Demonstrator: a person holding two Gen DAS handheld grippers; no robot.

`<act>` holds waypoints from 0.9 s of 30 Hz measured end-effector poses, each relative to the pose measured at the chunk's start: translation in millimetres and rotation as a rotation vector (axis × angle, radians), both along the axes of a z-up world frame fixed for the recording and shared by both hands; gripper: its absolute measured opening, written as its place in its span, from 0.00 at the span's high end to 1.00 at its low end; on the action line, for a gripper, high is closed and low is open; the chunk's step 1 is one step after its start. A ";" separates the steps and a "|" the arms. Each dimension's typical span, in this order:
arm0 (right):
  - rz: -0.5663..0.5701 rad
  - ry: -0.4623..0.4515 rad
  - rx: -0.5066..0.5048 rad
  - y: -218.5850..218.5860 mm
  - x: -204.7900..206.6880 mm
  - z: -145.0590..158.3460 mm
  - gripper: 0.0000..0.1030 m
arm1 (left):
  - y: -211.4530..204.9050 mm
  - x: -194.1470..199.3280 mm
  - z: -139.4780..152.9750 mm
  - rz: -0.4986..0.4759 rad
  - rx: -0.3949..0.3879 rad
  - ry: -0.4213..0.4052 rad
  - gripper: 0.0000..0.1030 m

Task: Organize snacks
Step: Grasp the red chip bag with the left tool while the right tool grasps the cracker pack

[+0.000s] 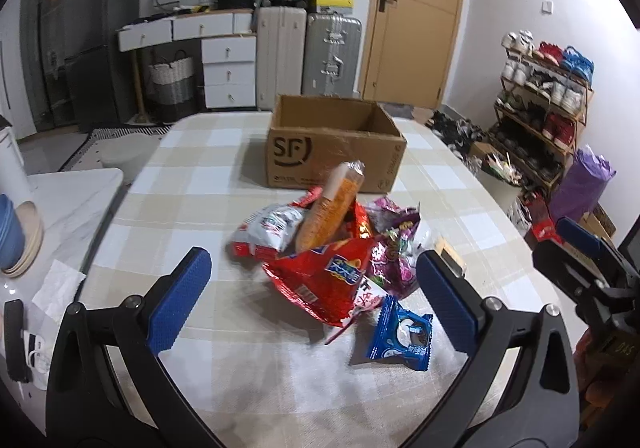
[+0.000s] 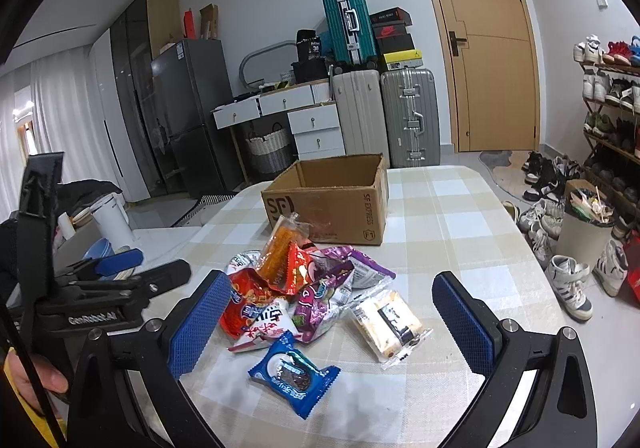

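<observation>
My left tongs (image 1: pixel 312 300) stand wide open and hold nothing, and my right tongs (image 2: pixel 332 320) are spread just as wide and empty, both hanging above the checked tablecloth (image 2: pixel 460 232). Nearest, between my right pads, lies a blue cookie packet (image 2: pixel 294 374), flat on the cloth and apart from the rest. Just right of it, still inside the right tongs' span, is a clear-wrapped pale cake bar (image 2: pixel 386 322). Beyond the blue packet sits the heap: a red crinkled bag (image 1: pixel 320 280) in front of my left tongs, a purple bag (image 2: pixel 324 296) touching its right side, a white and red packet (image 1: pixel 268 228) on its left, and an orange stick pack (image 1: pixel 332 206) leaning tilted on top. Past the heap stands an open cardboard box (image 1: pixel 334 144), near the pile but not touching it. Behind the table are suitcases (image 2: pixel 408 116) and a door (image 2: pixel 488 44).
</observation>
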State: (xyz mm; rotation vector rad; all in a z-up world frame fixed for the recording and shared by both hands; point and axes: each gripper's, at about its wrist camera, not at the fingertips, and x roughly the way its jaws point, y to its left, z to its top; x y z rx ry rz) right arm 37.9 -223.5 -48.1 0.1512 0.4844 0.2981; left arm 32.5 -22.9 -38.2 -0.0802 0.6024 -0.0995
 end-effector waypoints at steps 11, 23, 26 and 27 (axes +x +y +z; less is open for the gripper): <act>-0.003 0.090 0.035 -19.3 29.6 -35.2 0.00 | -17.6 80.0 -64.4 -0.020 0.006 0.182 0.06; -0.002 0.153 0.073 -27.0 52.3 -61.5 0.00 | -6.4 108.5 -89.8 -0.073 -0.129 0.225 0.43; 0.003 0.155 0.050 -26.1 55.0 -62.2 0.00 | -4.8 95.7 -85.4 -0.088 -0.171 0.210 0.74; 0.006 0.159 0.036 -25.9 57.7 -63.0 0.00 | -4.8 97.3 -84.6 -0.086 -0.160 0.208 0.74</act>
